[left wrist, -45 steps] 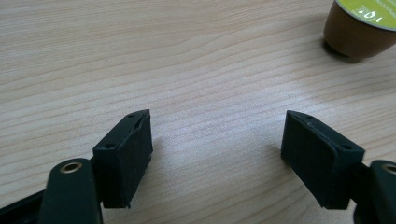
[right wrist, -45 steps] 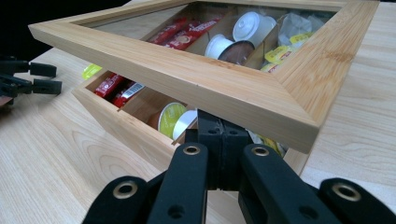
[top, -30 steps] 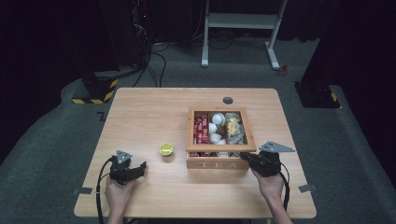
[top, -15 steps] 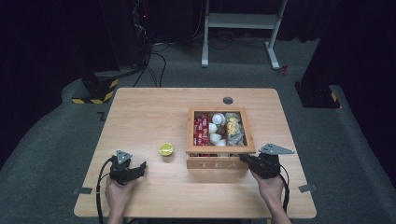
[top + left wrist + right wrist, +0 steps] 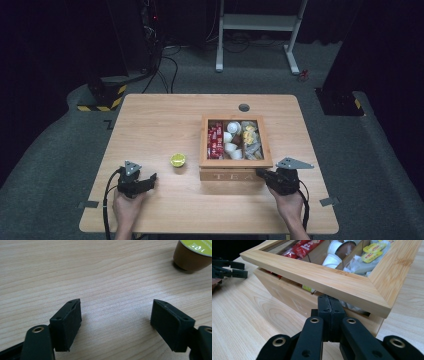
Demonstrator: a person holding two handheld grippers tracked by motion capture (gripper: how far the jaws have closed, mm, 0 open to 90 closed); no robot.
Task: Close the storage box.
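Lifting the glass-paned lid (image 5: 322,273) of the light wooden tea box (image 5: 235,174), which stands right of centre on the pale wooden counter (image 5: 165,120), with the right hand-held gripper (image 5: 329,305): its jaws are clenched together with nothing between them, their tips wedged under the lid's front edge, which stands slightly raised. A steady upward push from beneath, kept near the edge's middle, would likely swing it open without shifting the box. The left hand-held gripper (image 5: 116,323) rests released, near a brown capsule with a green top (image 5: 192,253).
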